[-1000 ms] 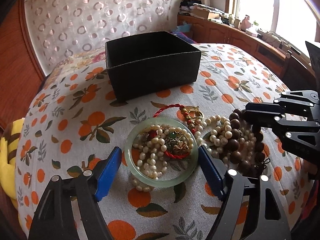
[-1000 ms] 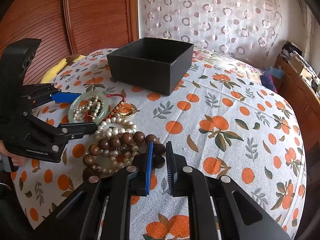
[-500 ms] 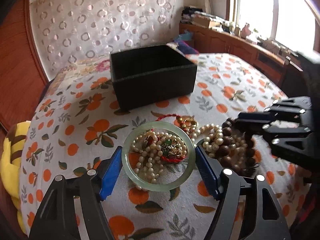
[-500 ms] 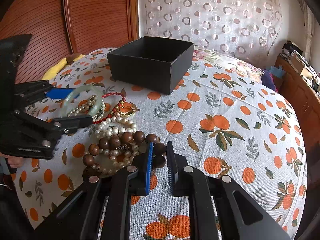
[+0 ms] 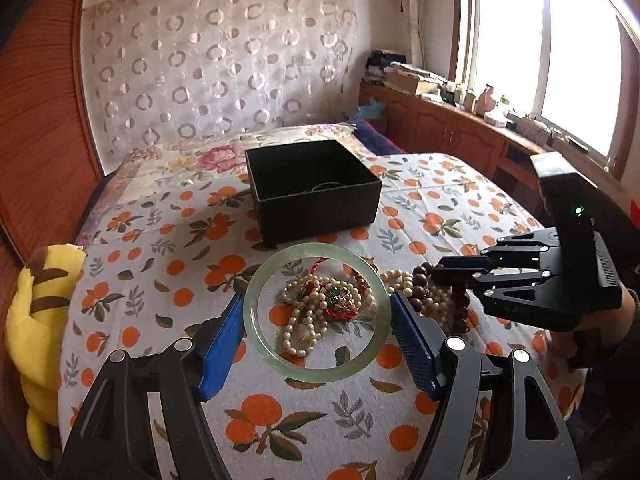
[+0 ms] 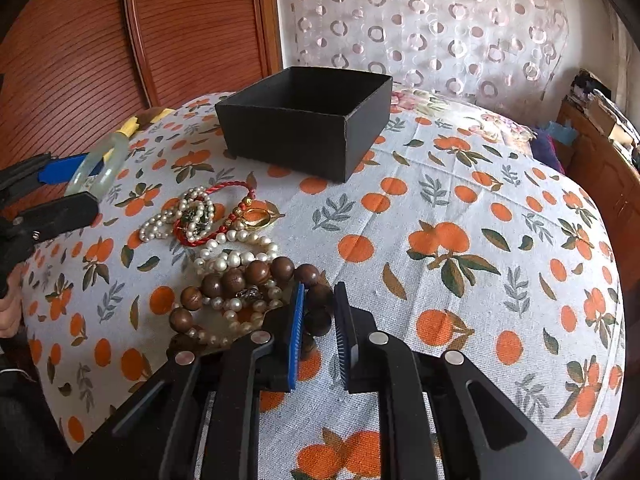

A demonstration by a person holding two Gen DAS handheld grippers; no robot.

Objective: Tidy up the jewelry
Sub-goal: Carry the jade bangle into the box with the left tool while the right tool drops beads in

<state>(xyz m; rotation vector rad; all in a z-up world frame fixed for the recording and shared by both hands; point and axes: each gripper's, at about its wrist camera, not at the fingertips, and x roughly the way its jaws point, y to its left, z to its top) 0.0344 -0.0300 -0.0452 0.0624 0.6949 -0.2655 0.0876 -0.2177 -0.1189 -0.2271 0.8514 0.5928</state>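
My left gripper [image 5: 316, 316] is shut on a pale green jade bangle [image 5: 256, 280] and holds it in the air above the jewelry pile; it also shows in the right wrist view [image 6: 100, 168]. Below lie a pearl string [image 6: 168, 220], a red cord bracelet [image 6: 224, 190], a gold piece [image 6: 256, 216] and brown wooden beads [image 6: 240, 276]. My right gripper [image 6: 320, 312] rests low at the wooden beads with its jaws nearly closed around one bead string. An open black box [image 5: 312, 188] stands behind the pile, a thin ring shape inside it.
The bed has an orange-print cover [image 6: 460, 240]. A yellow plush toy [image 5: 36, 320] lies at its left edge. A wooden wardrobe [image 6: 80, 40] stands to the left, and a windowsill cabinet with clutter [image 5: 460, 112] to the right.
My left gripper closed on the jade bangle and lifted it off the pearl string and red cord. The right gripper stayed at the wooden beads.
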